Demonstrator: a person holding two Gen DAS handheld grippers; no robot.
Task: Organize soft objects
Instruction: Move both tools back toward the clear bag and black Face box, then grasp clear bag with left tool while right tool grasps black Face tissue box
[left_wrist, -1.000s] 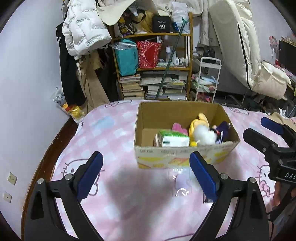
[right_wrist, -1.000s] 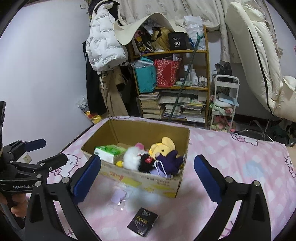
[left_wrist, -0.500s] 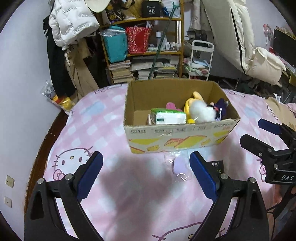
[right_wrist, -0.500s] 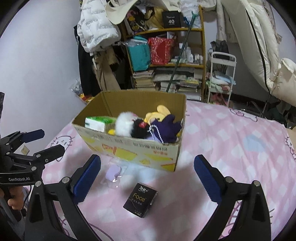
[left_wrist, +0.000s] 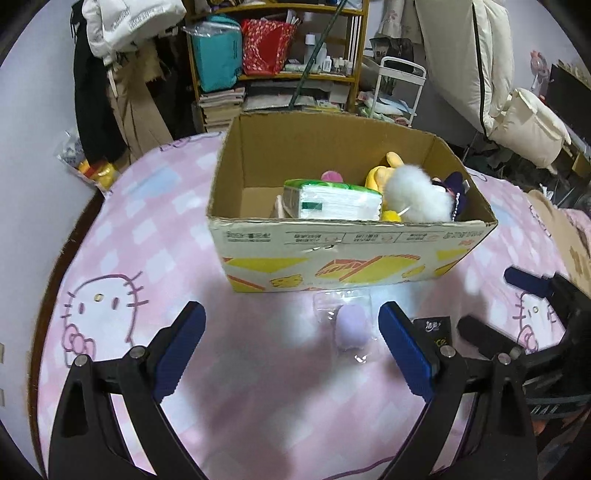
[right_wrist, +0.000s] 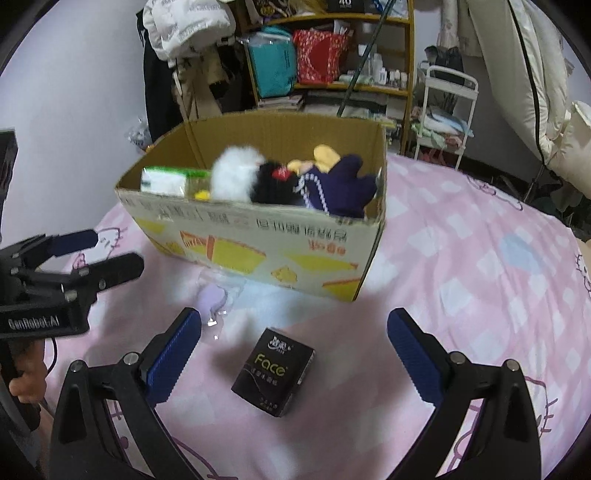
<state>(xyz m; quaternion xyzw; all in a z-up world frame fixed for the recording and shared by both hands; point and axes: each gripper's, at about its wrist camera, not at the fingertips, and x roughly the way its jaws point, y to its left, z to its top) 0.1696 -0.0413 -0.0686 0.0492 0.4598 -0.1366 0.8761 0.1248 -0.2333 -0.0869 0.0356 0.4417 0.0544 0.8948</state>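
Observation:
A cardboard box (left_wrist: 332, 254) (right_wrist: 258, 236) stands on the pink bedspread and holds a green tissue pack (left_wrist: 332, 199), a white fluffy toy (left_wrist: 413, 195), a yellow plush (left_wrist: 384, 170) and a dark purple plush (right_wrist: 340, 188). A lilac sponge in clear wrap (left_wrist: 349, 326) (right_wrist: 212, 299) lies in front of the box. A black "Face" tissue pack (right_wrist: 275, 371) lies nearer. My left gripper (left_wrist: 291, 350) is open above the sponge. My right gripper (right_wrist: 295, 354) is open with the black pack between its fingers' span, above it.
The pink Hello Kitty cover (left_wrist: 110, 310) spreads around the box. Behind stand a cluttered wooden shelf (left_wrist: 280, 55), hanging coats (left_wrist: 122, 55), a white trolley (right_wrist: 443, 103) and cream bedding (left_wrist: 480, 66). The bed's wooden edge (left_wrist: 74, 236) runs along the left.
Both grippers have dropped lower and moved closer to the box and bedspread. The sponge and black pack now sit nearer to the fingers. Both stay open.

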